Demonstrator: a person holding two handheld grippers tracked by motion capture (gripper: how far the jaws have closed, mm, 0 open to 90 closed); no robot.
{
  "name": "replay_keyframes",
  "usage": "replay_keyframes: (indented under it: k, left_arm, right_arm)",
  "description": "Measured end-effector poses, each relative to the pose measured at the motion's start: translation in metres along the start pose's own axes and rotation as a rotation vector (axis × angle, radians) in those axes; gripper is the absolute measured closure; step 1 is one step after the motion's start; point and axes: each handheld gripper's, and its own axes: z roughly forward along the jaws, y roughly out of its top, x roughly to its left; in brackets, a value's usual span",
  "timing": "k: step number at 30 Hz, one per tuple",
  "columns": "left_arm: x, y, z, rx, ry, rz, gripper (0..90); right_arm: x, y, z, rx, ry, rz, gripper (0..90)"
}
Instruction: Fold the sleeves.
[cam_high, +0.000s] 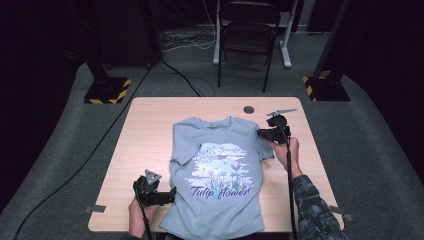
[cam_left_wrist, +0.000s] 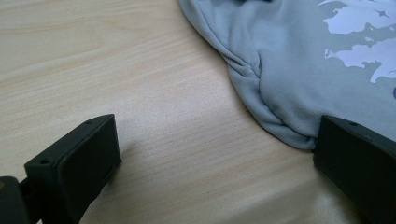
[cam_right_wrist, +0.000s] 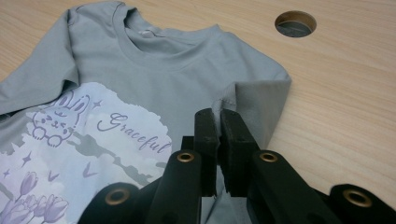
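A grey T-shirt (cam_high: 220, 150) with a "Tulip flower" print lies flat, front up, on the wooden table (cam_high: 147, 130). My right gripper (cam_high: 262, 133) is at the shirt's right sleeve. In the right gripper view its jaws (cam_right_wrist: 217, 119) are shut on the sleeve (cam_right_wrist: 261, 98), whose cloth is folded over between them. My left gripper (cam_high: 169, 196) sits low at the shirt's lower left side. Its jaws (cam_left_wrist: 215, 158) stand wide open over bare wood. The right one is beside a bunched edge of the shirt (cam_left_wrist: 280, 93), and nothing is between them.
A round cable hole (cam_high: 248, 109) (cam_right_wrist: 295, 23) sits in the table behind the right sleeve. A black chair (cam_high: 248, 35) stands beyond the table. Two stand bases with yellow-black stripes (cam_high: 107, 90) (cam_high: 325, 87) and cables lie on the grey floor.
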Motion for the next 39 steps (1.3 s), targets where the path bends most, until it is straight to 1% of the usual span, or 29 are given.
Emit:
replay_keyframes:
  k: [8, 11, 14, 18, 21, 23, 27, 30, 34, 36, 38, 39]
  left_arm:
    - [0.0, 0.0, 0.0, 0.0, -0.001, 0.001, 0.0]
    - [0.0, 0.0, 0.0, 0.0, -0.001, 0.002, 0.0]
    - [0.0, 0.0, 0.0, 0.0, -0.001, 0.002, 0.0]
    - [0.0, 0.0, 0.0, 0.001, -0.001, 0.002, 0.0]
    - [0.0, 0.0, 0.0, 0.0, -0.002, 0.002, 0.0]
    - [0.0, 0.0, 0.0, 0.0, -0.002, 0.002, 0.0]
    - [0.0, 0.0, 0.0, 0.0, -0.003, 0.003, 0.0]
    - [0.0, 0.0, 0.0, 0.0, -0.003, 0.004, 0.0]
    - [0.0, 0.0, 0.0, 0.0, -0.003, 0.004, 0.0]
    - [0.0, 0.0, 0.0, 0.0, -0.003, 0.004, 0.0]
    - [0.0, 0.0, 0.0, 0.0, -0.003, 0.004, 0.0]
    - [0.0, 0.0, 0.0, 0.0, -0.003, 0.004, 0.0]
  right_arm:
    - [0.013, 0.008, 0.008, 0.012, 0.01, -0.023, 86.1]
    - [0.017, 0.01, 0.013, 0.021, 0.003, -0.037, 86.1]
    - [0.02, 0.011, 0.019, 0.029, 0.007, -0.039, 86.1]
    - [0.024, 0.011, 0.027, 0.039, 0.018, -0.039, 86.1]
    - [0.027, 0.011, 0.032, 0.043, 0.042, -0.04, 85.5]
    - [0.029, 0.012, 0.033, 0.031, 0.079, -0.036, 80.4]
    - [0.031, 0.012, 0.031, 0.02, 0.083, -0.036, 70.9]
    - [0.026, 0.011, 0.025, 0.006, 0.076, -0.022, 65.7]
    - [0.017, 0.005, 0.018, 0.011, 0.027, -0.013, 57.6]
    - [0.013, 0.0, 0.016, 0.023, 0.005, -0.007, 54.3]
    - [0.009, -0.005, 0.014, 0.032, -0.028, -0.003, 50.9]
    - [0.007, -0.008, 0.013, 0.036, -0.035, 0.0, 49.7]
